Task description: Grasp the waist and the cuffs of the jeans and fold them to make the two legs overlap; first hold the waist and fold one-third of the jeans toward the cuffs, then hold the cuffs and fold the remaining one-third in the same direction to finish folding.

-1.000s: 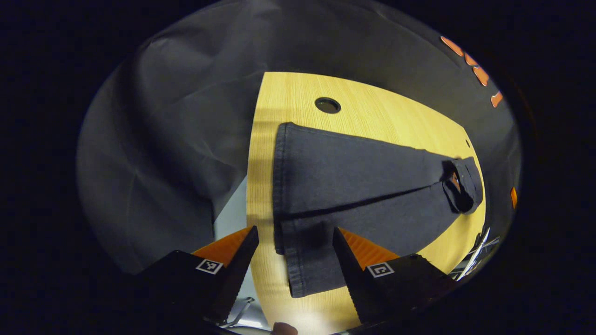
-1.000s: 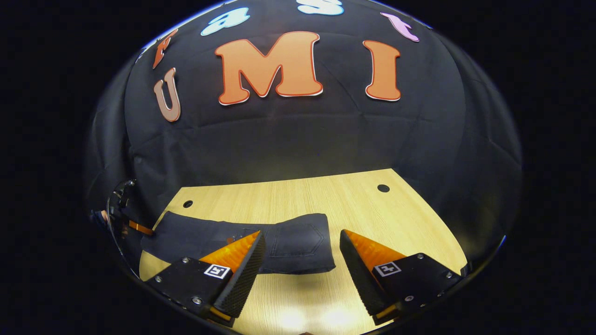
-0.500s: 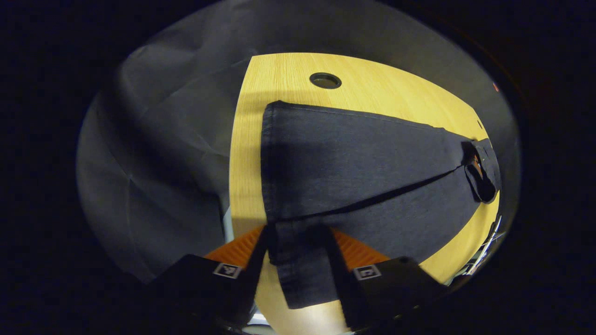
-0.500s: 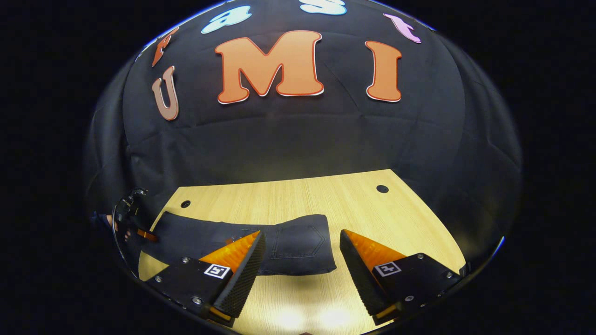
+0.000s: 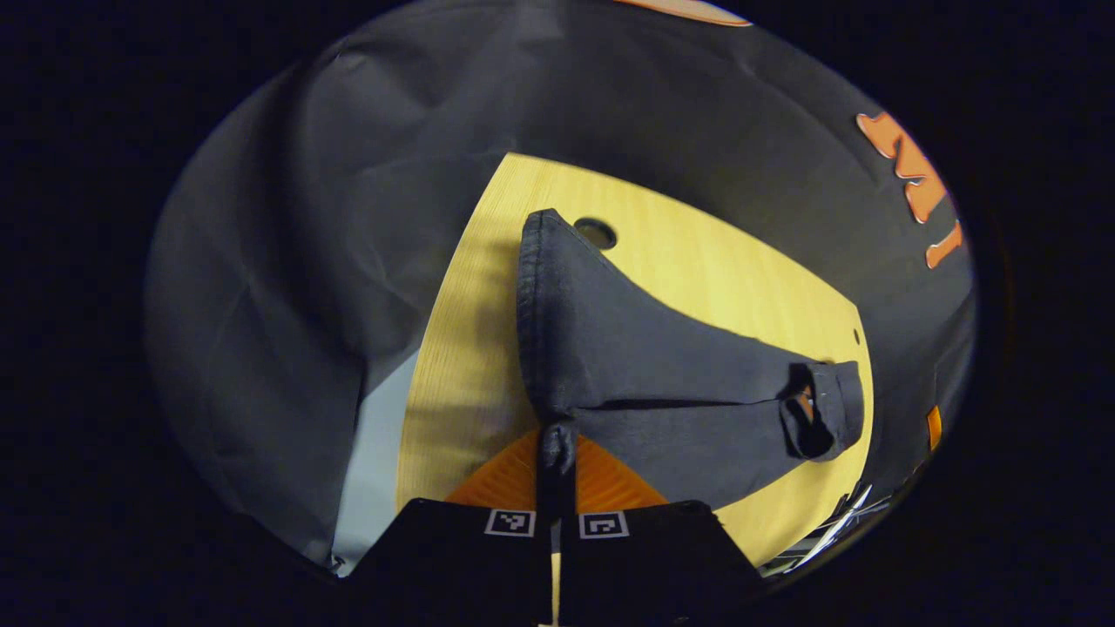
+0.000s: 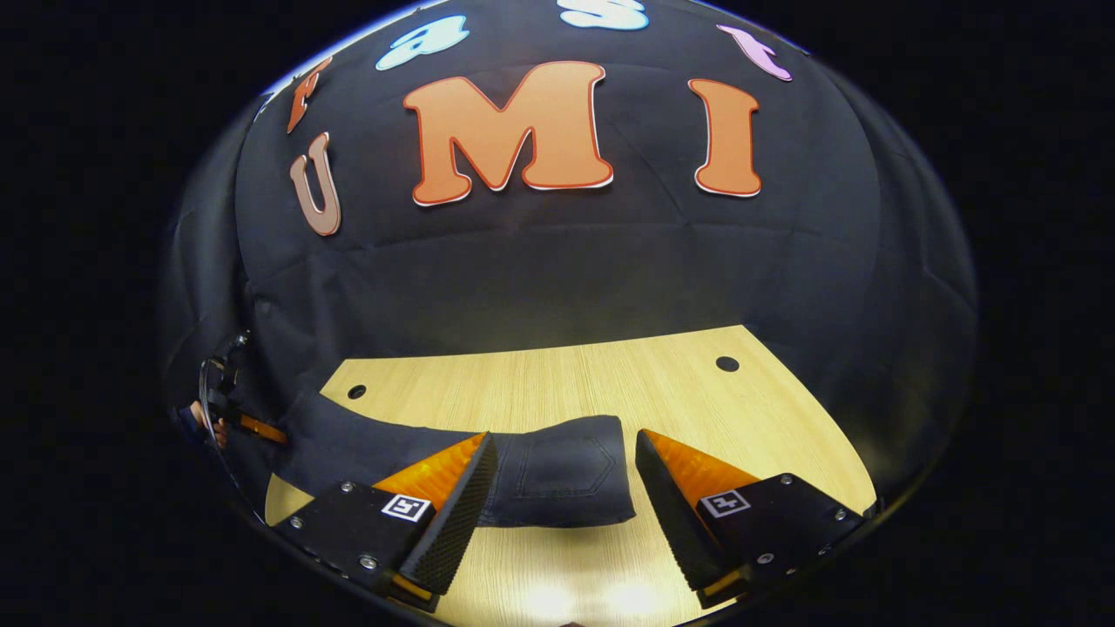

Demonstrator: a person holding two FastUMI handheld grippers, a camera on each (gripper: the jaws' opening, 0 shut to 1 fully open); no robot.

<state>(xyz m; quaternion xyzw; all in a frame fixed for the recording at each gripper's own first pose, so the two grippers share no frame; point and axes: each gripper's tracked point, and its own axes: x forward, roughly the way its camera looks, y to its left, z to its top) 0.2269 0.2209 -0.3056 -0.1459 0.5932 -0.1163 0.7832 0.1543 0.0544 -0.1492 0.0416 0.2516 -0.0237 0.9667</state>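
Note:
Dark jeans lie along the wooden table, legs overlapped. My left gripper is shut on the near cuff corner, which is pinched between both fingers and raised, so the cuff edge stands up off the wood. In the right gripper view the folded waist end with a back pocket lies flat, and my right gripper hangs open just over it, touching nothing. The right gripper also appears far off at that folded end. The left gripper and a hand sit at the far left.
The table has round cable holes. Black cloth walls close in behind the table. A pale floor strip shows past the table's left edge. Bare wood lies right of the waist end.
My left gripper went from open around the cuff corner to shut on it, and has lifted it, pulling the cuff edge up. The right gripper has barely moved.

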